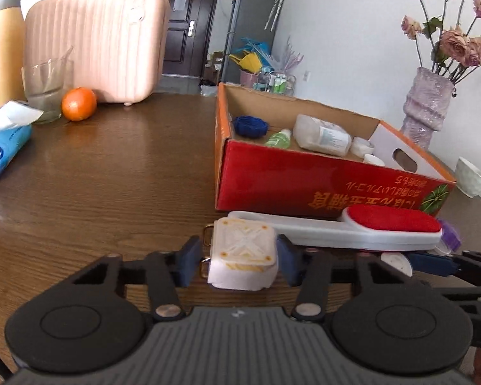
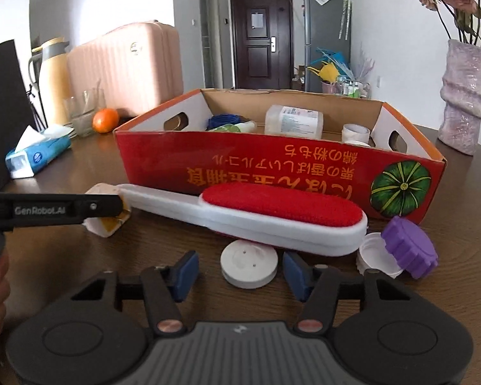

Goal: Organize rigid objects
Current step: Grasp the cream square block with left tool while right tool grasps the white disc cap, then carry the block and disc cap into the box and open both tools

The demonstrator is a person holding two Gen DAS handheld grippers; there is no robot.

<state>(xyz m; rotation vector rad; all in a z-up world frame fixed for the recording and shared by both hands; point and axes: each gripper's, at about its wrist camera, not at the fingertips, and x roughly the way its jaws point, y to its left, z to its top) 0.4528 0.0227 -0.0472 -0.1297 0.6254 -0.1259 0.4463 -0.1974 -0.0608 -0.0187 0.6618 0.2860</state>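
So my left tool (image 1: 240, 258) was clamped on the cream square block (image 1: 243, 253), blue pads (image 1: 189, 261) pressing both its sides, block sitting on the table (image 1: 112, 176) just in front of the red cardboard box (image 1: 320, 183). My right tool (image 2: 240, 271) had its pads either side of the white disc (image 2: 249, 268) with gaps showing, so not gripping yet. The disc lay partly under the white lint brush with the red pad (image 2: 272, 215). A purple cap (image 2: 410, 245) and a white lid (image 2: 376, 256) sat to the right of it. The box already held a bottle (image 2: 293, 122) and blue yarn (image 2: 224, 119)
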